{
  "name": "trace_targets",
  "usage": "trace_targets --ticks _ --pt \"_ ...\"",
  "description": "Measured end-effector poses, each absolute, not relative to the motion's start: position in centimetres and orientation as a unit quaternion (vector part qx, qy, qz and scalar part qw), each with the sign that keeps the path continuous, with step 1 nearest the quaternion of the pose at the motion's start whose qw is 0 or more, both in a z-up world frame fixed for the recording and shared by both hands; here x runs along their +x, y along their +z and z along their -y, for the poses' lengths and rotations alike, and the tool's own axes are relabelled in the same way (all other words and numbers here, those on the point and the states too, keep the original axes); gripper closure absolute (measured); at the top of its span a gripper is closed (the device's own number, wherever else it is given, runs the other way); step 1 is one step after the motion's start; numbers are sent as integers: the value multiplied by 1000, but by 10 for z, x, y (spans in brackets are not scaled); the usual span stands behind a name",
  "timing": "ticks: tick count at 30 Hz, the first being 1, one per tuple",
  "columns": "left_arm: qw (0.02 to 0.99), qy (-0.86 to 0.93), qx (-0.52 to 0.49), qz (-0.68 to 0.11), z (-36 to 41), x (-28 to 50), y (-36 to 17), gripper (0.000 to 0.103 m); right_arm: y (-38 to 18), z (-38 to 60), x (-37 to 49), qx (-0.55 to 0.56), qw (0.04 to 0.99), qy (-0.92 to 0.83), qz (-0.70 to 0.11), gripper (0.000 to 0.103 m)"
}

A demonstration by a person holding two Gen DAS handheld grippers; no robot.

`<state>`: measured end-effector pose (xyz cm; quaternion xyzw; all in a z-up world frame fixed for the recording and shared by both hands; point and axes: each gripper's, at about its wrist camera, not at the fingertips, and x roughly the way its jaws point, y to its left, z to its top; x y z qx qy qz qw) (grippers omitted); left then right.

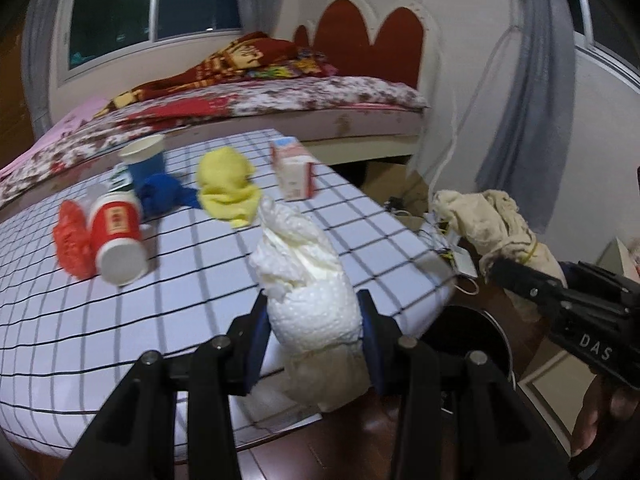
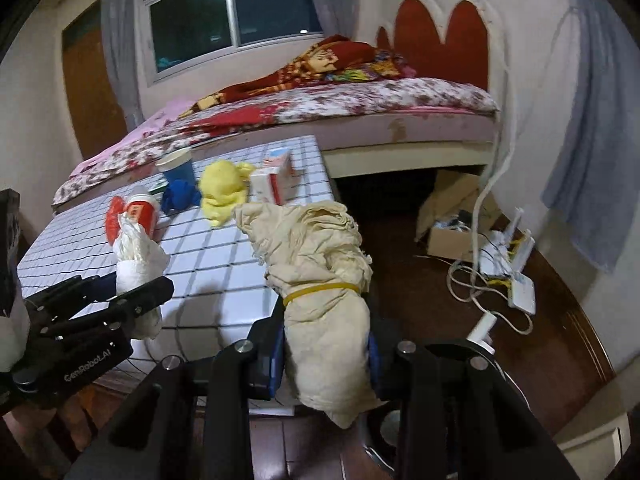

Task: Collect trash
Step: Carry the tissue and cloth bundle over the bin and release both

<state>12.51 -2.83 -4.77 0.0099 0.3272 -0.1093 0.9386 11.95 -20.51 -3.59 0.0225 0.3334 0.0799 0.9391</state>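
My left gripper [image 1: 314, 332] is shut on a crumpled white paper towel [image 1: 308, 280], held upright above the near edge of the checked table [image 1: 200, 280]. My right gripper [image 2: 326, 346] is shut on a cream rag bundle [image 2: 320, 280] bound with a yellow rubber band, off the table's right edge. In the left wrist view the rag bundle [image 1: 492, 224] shows at the right; in the right wrist view the paper towel [image 2: 138, 256] shows at the left in the left gripper [image 2: 136, 292]. A dark round bin [image 1: 468, 340] lies below, between the two grippers.
On the table lie a tipped red cup [image 1: 116, 236], red crumpled scrap [image 1: 72, 236], blue cup [image 1: 146, 160], blue wad [image 1: 160, 192], yellow cloth [image 1: 228, 184] and small carton [image 1: 294, 168]. A bed [image 2: 320, 108] stands behind. Cardboard, cables and white devices [image 2: 512, 268] litter the floor at right.
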Motion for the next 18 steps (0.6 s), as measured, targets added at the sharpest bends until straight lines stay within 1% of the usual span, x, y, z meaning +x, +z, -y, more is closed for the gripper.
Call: trace_targets --ticks 9,18 --pt "927 -168 26 -334 80 118 -55 60 -44 257 95 37 938 29 -345 68" --pt "906 -226 48 -354 133 118 -72 60 -67 312 78 55 927 -18 -371 68"
